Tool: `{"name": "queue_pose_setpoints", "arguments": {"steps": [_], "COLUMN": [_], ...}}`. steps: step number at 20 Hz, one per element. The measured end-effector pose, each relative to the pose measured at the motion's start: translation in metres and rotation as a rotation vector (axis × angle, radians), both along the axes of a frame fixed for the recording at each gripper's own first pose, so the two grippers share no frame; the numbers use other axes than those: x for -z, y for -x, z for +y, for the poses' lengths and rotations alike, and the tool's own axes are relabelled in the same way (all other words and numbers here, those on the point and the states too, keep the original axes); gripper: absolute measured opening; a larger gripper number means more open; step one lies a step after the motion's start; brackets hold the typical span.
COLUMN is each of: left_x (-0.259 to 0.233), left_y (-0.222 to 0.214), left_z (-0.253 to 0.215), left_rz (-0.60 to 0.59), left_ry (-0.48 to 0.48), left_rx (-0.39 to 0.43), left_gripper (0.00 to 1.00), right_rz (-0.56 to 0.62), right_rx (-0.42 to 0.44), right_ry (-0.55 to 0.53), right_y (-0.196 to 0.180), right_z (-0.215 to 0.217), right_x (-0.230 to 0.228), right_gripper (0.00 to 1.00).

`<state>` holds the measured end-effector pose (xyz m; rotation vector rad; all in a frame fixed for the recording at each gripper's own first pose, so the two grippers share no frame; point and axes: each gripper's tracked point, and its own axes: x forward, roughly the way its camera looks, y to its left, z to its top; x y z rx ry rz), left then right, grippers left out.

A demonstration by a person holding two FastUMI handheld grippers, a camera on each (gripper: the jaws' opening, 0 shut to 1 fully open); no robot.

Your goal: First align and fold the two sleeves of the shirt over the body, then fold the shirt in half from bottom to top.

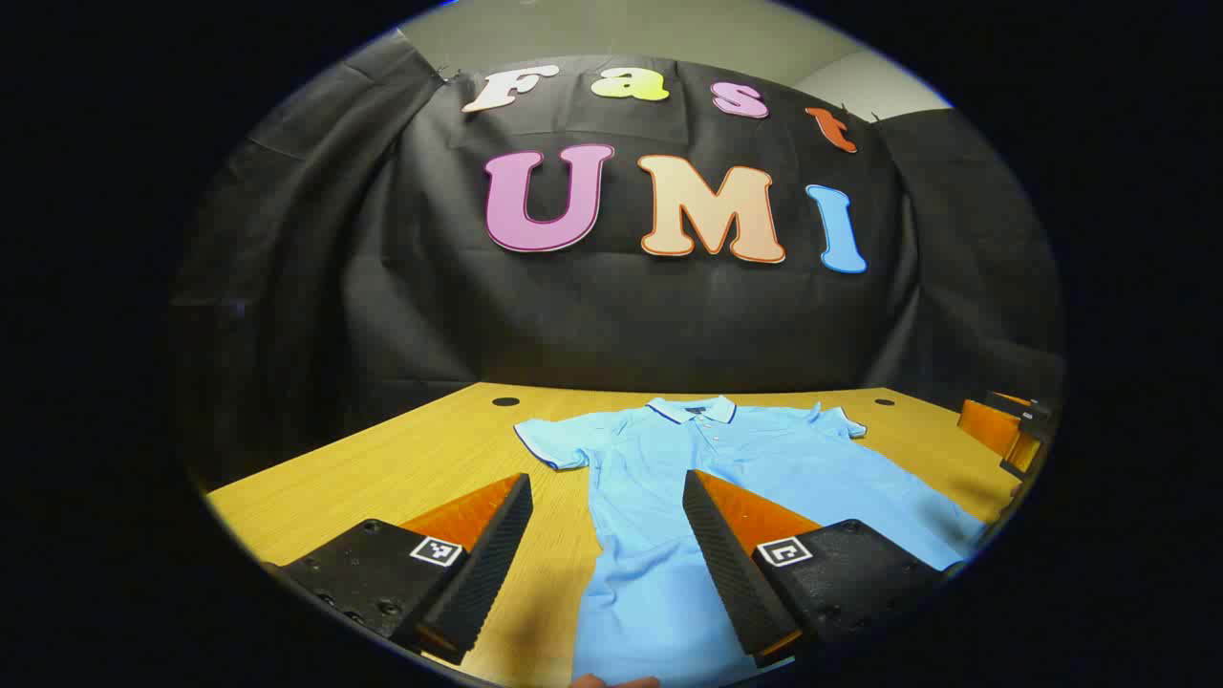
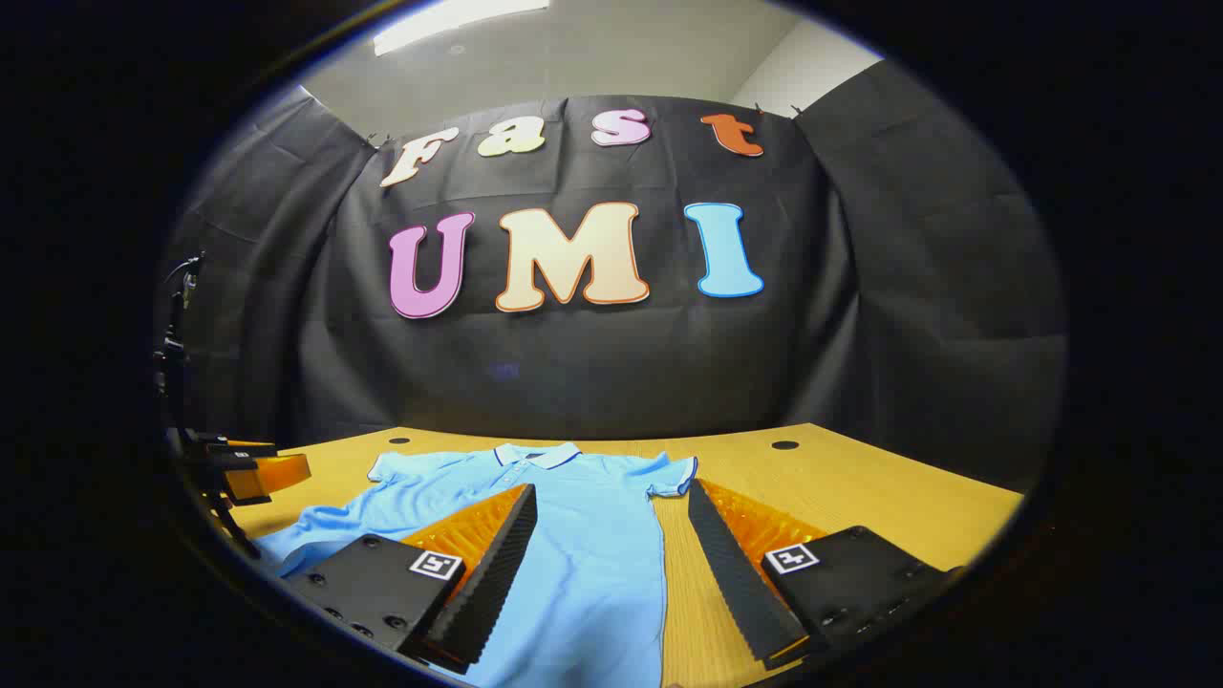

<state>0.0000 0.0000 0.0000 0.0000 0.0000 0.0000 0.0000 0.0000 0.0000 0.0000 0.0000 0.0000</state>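
The shirt (image 1: 726, 478) lies flat mid-frame on the tabletop (image 1: 401, 468), sleeves spread. Left tool (image 1: 607, 554) and right tool (image 2: 611, 564) hover spread wide, holding nothing.

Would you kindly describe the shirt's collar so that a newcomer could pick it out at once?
Start at the wooden table in front of the black cloth wall. A light blue shirt lies spread flat on it, sleeves out. The collar sits at the shirt's far edge, nearest the wall; a dark line along its edge and small buttons just below set it apart from the plain body.
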Motion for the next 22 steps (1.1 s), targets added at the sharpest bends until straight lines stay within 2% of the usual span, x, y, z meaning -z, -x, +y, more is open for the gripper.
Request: {"name": "queue_pose_setpoints", "arguments": {"steps": [15,22], "left_x": [0.006,0.013], "left_y": [-0.002,-0.006], "left_z": [0.001,0.005], "left_rz": [0.022,0.061], "left_ry": [-0.020,-0.031], "left_rx": [-0.015,-0.037], "left_gripper": [0.95,0.95], "right_rz": [0.034,0.092], "right_rx": [-0.023,-0.052], "right_ry": [-0.008,-0.011], "right_y": [-0.003,-0.026], "right_z": [0.002,-0.002], "right_x": [0.005,-0.002], "right_gripper": [0.98,0.97]}}
